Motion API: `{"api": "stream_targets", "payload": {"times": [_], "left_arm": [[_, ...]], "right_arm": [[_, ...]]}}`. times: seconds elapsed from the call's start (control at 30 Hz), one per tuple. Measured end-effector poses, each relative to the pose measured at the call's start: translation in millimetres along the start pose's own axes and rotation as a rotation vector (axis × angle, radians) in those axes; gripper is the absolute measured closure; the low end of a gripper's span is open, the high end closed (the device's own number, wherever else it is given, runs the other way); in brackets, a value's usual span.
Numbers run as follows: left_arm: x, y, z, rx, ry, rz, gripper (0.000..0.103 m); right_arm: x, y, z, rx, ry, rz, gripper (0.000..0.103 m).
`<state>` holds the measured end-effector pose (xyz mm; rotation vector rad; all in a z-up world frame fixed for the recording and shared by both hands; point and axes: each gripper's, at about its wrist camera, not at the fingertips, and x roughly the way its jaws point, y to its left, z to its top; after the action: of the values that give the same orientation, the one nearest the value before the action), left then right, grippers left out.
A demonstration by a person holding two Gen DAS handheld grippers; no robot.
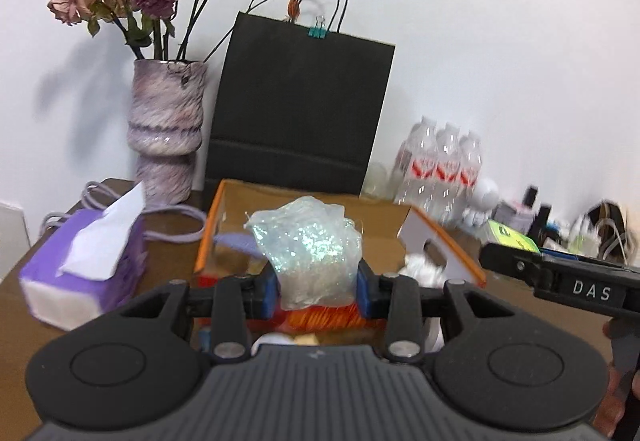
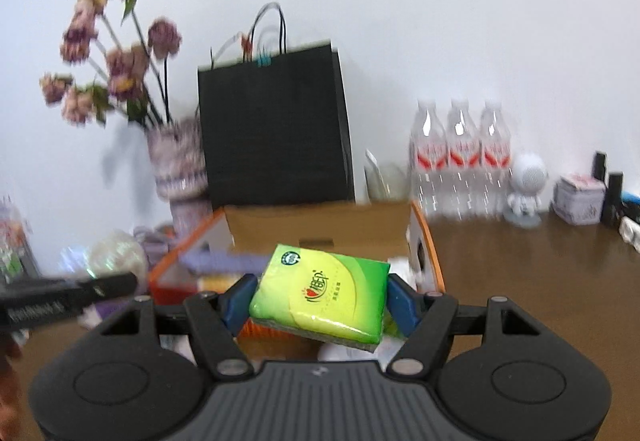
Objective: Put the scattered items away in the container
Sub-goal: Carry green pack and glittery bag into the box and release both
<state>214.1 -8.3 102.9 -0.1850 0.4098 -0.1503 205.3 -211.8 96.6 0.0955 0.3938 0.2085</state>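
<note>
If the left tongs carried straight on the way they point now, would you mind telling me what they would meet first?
Probably the far wall of the open cardboard box, with the black paper bag standing just behind it. The left tongs grip a glittery plastic bag that leads; depth is hard to judge.

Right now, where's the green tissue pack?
In the right wrist view the green tissue pack sits tilted between the right gripper fingers, in front of the orange-edged cardboard box.

Plastic, card and paper around your claws

Between your left claw (image 1: pixel 319 291) pads sits a crinkled, glittery clear plastic bag (image 1: pixel 310 249); your right claw (image 2: pixel 318 307) pinches a glossy green film-wrapped tissue pack (image 2: pixel 324 299). Beyond both: a matt cardboard box (image 2: pixel 320 227), a matt black paper bag (image 1: pixel 300 113), and brown wood-look worktop (image 2: pixel 540 281).
</note>
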Motion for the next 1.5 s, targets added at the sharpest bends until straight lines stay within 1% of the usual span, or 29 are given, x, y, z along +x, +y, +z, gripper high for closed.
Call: {"api": "stream_targets", "payload": {"times": [0.13, 0.2, 0.27, 0.4, 0.5, 0.6, 0.7, 0.8, 0.93, 0.97, 1.0, 1.03, 1.07, 1.1, 1.13, 1.17, 1.27, 1.5], "left_arm": [[22, -6, 9, -0.066, -0.021, 0.003, 0.066], [35, -8, 15, -0.089, -0.034, 0.023, 0.066], [50, -8, 19, -0.106, -0.042, 0.049, 0.066], [86, -6, 19, -0.118, -0.007, 0.088, 0.066], [109, -8, 14, -0.089, 0.028, 0.114, 0.066], [125, -6, 8, -0.070, 0.061, 0.136, 0.066], [136, -5, 5, -0.051, 0.086, 0.143, 0.066], [141, -5, 2, -0.038, 0.101, 0.145, 0.066], [142, -4, -1, -0.032, 0.108, 0.168, 0.064], [141, -5, -1, -0.023, 0.107, 0.184, 0.059], [140, -5, -2, -0.010, 0.104, 0.210, 0.056], [138, -6, -2, -0.003, 0.103, 0.232, 0.038], [137, -5, -1, 0.001, 0.100, 0.251, 0.020], [134, -5, 0, 0.002, 0.087, 0.277, 0.014], [131, -5, 2, 0.004, 0.072, 0.298, 0.003], [129, -5, 4, 0.006, 0.062, 0.313, 0.000], [123, -4, 7, 0.001, 0.047, 0.306, 0.000], [123, -6, 6, 0.004, 0.054, 0.309, 0.000]], "right_arm": [[12, 2, 22, 0.002, -0.065, 0.020, 0.035], [22, 0, 30, 0.003, -0.077, 0.020, 0.035], [34, -5, 37, 0.012, -0.070, 0.023, 0.035], [71, -12, 36, 0.003, -0.017, -0.004, 0.035], [101, -20, 30, 0.004, 0.051, -0.018, 0.035], [123, -27, 23, 0.008, 0.106, -0.025, 0.035], [136, -29, 15, -0.007, 0.141, -0.038, 0.035], [146, -28, 9, -0.017, 0.168, -0.033, 0.035], [150, -26, 6, -0.034, 0.183, -0.037, 0.034], [151, -25, 6, -0.037, 0.185, -0.033, 0.031], [151, -25, 6, -0.040, 0.189, -0.029, 0.014], [152, -24, 6, -0.047, 0.202, -0.029, 0.002], [152, -24, 6, -0.055, 0.211, -0.039, 0.000], [152, -24, 6, -0.060, 0.211, -0.047, 0.000], [151, -25, 7, -0.054, 0.209, -0.050, 0.000], [151, -27, 8, -0.040, 0.211, -0.047, 0.000], [149, -33, 11, -0.002, 0.219, -0.022, 0.000], [147, -35, 13, 0.001, 0.214, -0.034, 0.000]]}}
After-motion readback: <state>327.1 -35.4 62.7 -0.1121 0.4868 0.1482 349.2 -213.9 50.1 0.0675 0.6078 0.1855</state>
